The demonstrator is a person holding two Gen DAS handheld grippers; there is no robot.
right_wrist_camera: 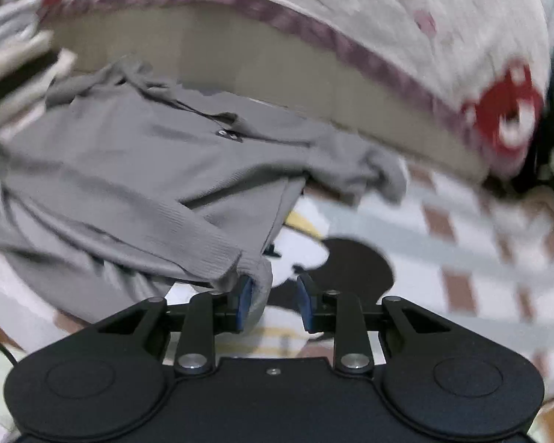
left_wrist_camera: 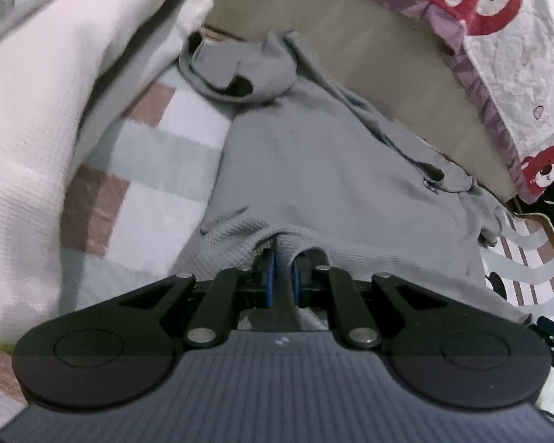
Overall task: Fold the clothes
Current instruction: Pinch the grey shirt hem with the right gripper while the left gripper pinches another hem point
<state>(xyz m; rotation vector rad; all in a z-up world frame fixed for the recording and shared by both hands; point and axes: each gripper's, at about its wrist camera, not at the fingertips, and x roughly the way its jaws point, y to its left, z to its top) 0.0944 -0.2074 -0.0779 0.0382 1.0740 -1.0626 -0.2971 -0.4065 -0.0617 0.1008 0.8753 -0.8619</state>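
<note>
1. The grey waffle-knit top lies spread on the checked bedsheet, its collar end away from the left gripper and close under the side of a mattress covered by a red-bear quilt; a white garment is heaped just beside it on the left.
2. The left gripper has its blue pads nearly together, with the ribbed hem of the top bunched between them; it looks pinched shut on that edge.
3. The right gripper stands clearly parted; a ribbed cuff or hem corner drapes over its left pad only, nothing is clamped; the view is blurred.
4. The relation that counts: the top's long axis runs straight ahead of the left gripper, hem near and collar far; from the right gripper the cloth lies ahead and to the left.
5. Judgement: the right jaws must close on that corner before both carry the hem forward toward the collar; a one-sided lift would skew the fold.
</note>
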